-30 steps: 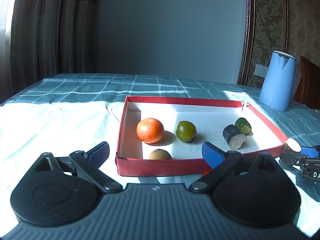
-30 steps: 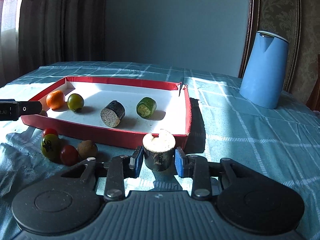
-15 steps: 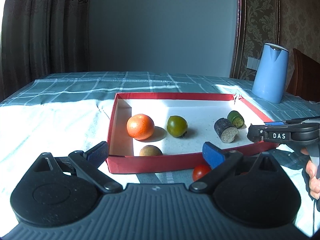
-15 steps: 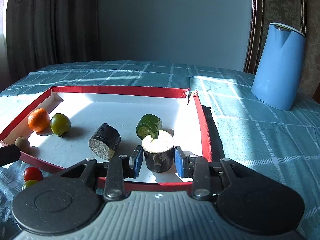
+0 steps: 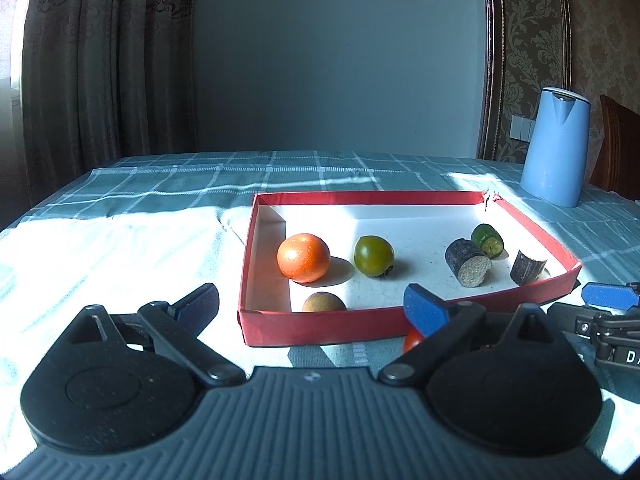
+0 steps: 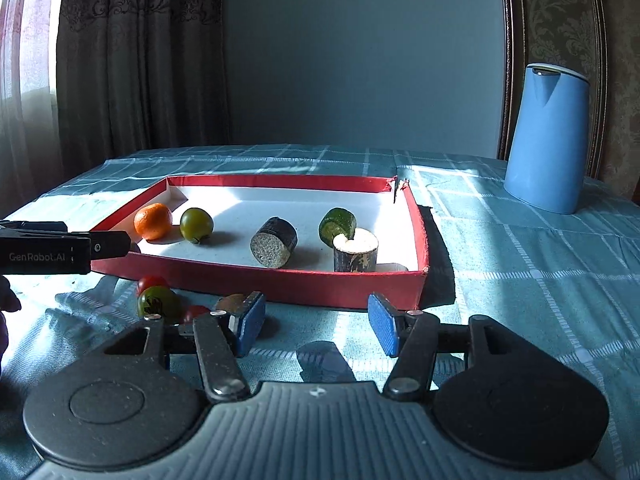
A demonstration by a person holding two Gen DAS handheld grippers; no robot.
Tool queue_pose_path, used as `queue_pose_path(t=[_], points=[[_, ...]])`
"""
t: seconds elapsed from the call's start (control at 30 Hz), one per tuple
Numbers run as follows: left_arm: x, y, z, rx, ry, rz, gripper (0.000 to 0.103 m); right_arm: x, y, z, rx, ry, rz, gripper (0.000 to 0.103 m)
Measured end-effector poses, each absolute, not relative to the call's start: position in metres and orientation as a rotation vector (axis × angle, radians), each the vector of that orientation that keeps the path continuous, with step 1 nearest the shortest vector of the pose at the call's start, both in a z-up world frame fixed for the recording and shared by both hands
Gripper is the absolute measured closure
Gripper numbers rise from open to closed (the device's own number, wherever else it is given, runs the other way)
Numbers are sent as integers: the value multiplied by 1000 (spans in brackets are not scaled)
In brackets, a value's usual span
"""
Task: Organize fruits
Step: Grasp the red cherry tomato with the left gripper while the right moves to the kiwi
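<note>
A red tray (image 5: 320,326) (image 6: 280,286) on the teal cloth holds an orange (image 5: 303,257) (image 6: 152,221), a green tomato (image 5: 373,255) (image 6: 196,223), a brown fruit (image 5: 323,302), two dark sugarcane pieces (image 5: 467,262) (image 6: 274,242) (image 5: 527,267) (image 6: 355,252) and a cucumber piece (image 5: 487,240) (image 6: 337,223). My left gripper (image 5: 312,306) is open and empty before the tray's left front. My right gripper (image 6: 316,324) is open and empty in front of the tray, just short of the upright sugarcane piece. Loose tomatoes (image 6: 158,300) (image 5: 412,340) lie outside the tray.
A blue kettle (image 5: 556,146) (image 6: 546,138) stands at the back right on the checked tablecloth. Curtains hang at the back left. A wooden chair (image 5: 618,144) stands behind the kettle. The left gripper's arm (image 6: 60,246) reaches in from the left.
My right gripper carried the sugarcane piece over the tray's rim, set it upright in the right front corner, opened and drew back. The left gripper stayed open.
</note>
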State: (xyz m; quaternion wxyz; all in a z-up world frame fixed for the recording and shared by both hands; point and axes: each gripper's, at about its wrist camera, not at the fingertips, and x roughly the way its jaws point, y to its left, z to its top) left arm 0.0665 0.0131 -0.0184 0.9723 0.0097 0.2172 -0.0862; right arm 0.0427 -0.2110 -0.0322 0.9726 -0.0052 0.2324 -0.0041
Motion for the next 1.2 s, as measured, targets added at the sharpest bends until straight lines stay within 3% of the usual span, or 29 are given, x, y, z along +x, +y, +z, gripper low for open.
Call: queue_pose_path(t=[0.43,1.1,1.2], points=[[64,4,-28,94,514,-188,6,60,-207,-38,32,544,49,47],[66,23,-29,-16,526,-181,6,92,-168,-44,-47,615,128,46],[66,25,-29,-28,524,-177,6,91,-169,-44,-50,610,108,55]])
